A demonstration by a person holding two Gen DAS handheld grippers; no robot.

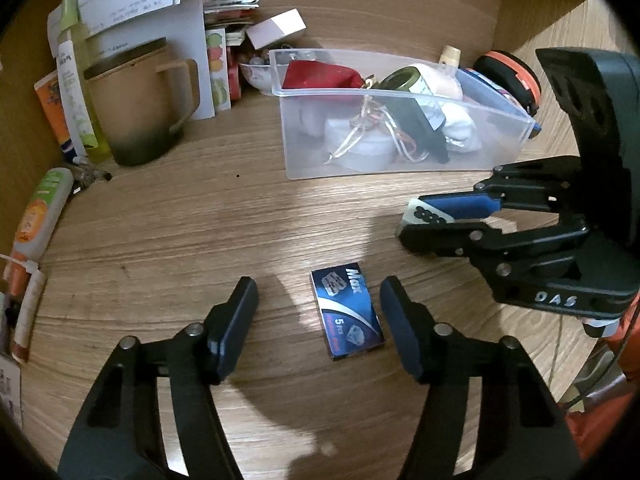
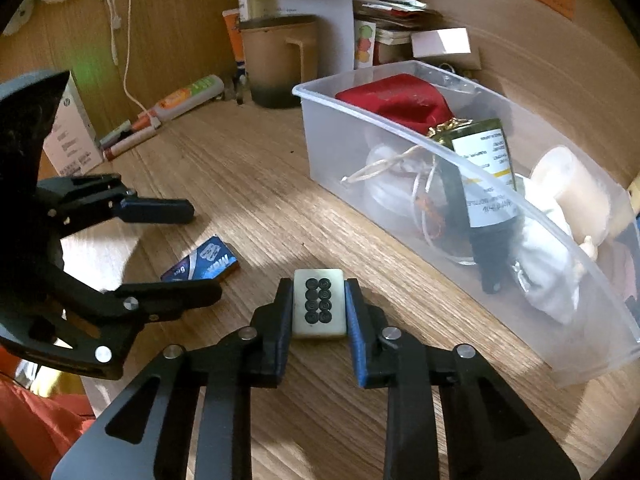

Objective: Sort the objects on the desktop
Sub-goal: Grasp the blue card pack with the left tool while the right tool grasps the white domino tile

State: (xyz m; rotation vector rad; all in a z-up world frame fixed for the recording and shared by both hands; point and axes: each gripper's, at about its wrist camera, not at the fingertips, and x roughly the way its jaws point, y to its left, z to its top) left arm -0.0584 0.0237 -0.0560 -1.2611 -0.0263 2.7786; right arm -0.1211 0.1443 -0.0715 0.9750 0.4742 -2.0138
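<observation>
A small blue box marked "Max" [image 1: 346,310] lies flat on the wooden desk between the open fingers of my left gripper [image 1: 318,300], nearer the right finger. It also shows in the right wrist view [image 2: 202,265]. My right gripper [image 2: 319,300] is shut on a white mahjong tile [image 2: 319,303] with black circles, held just above the desk. In the left wrist view the right gripper [image 1: 416,218] with the tile [image 1: 424,213] is at the right, in front of the clear plastic bin [image 1: 404,160].
The clear bin [image 2: 520,200] holds a red pouch [image 2: 394,100], a dark bottle [image 2: 486,184], string and white items. A tan mug [image 1: 140,100], tubes [image 1: 38,216], papers and cards stand at the back left. A wooden wall rises behind.
</observation>
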